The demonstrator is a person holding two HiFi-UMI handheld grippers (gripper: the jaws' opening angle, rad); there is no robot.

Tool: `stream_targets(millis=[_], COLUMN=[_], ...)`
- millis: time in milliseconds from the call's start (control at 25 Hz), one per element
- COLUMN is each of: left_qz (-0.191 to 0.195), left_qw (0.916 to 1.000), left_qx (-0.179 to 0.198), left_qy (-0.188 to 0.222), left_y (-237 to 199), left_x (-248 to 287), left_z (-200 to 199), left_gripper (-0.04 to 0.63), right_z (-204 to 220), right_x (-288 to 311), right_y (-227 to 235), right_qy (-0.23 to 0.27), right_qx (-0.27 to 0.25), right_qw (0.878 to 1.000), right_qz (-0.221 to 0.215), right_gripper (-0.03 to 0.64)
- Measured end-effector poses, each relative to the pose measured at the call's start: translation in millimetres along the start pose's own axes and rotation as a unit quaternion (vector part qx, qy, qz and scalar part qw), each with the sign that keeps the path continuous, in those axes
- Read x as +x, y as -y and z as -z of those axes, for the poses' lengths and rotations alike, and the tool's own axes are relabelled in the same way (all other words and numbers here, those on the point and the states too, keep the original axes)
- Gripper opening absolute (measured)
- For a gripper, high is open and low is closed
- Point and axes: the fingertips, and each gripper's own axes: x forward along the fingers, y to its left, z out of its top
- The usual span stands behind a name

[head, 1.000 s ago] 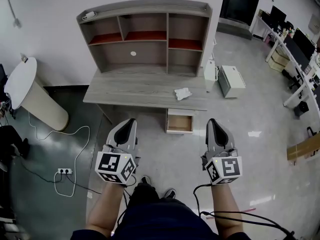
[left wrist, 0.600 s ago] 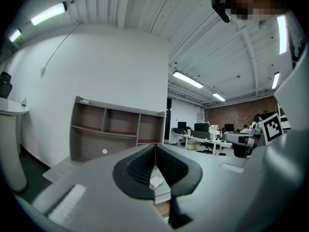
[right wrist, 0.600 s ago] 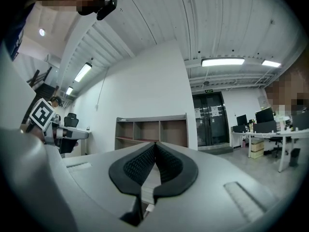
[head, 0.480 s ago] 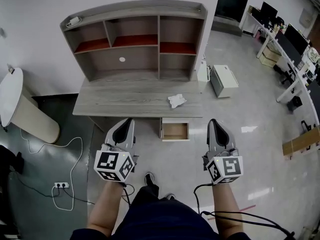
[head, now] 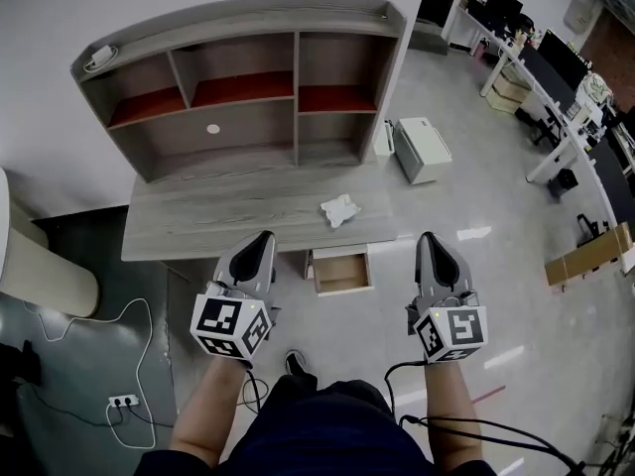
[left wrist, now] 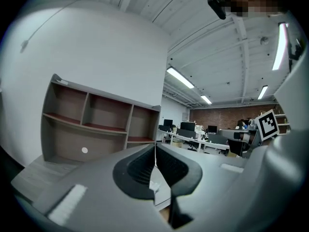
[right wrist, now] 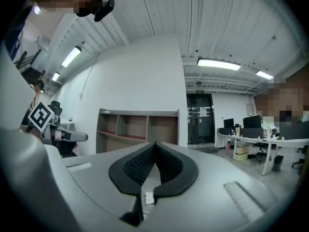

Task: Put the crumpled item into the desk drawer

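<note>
Right gripper [head: 427,238], jaws together, hovers; crumpled item [head: 339,209] lies lengthwise along desk [head: 218,218].

Both forearms reach forward, level with each other and well apart. The left gripper [head: 263,238] and the right gripper [head: 427,238] point ahead, marker cubes towards the head camera. Each gripper's jaws are pressed together at the tips, with nothing held between them.

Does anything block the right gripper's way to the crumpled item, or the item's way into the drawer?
Nothing visible does. The crumpled item lies alone on the desk near its front edge. The drawer just below is open and looks empty. The right gripper hangs short of the desk, jaws shut.
</note>
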Motion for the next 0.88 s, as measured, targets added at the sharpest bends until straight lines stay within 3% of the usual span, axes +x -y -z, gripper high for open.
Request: stream_targets(millis=[200, 520, 880], left_qz=[0.012, 0.016, -0.045], left_qw=[0.9992, 0.9982, 0.9974], left_qx=[-0.019, -0.032, -0.014], left_qy=[-0.034, -0.049, -0.054], left_y=[-24, -33, -25], left_x=[24, 65, 106], left_z=[31, 42, 36], left_gripper=[0.008, 0.008, 0.008], right_z=[17, 26, 40], right_x=[19, 56, 106], right_y=[-2, 8, 55], right_qy=[-0.02, -0.029, -0.025], right_qx=[-0.01, -0.012, 0.022], right_qw=[0.999, 0.999, 0.999], right_qz=[0.029, 0.018, -0.038], right_gripper=[0.006, 0.006, 0.006])
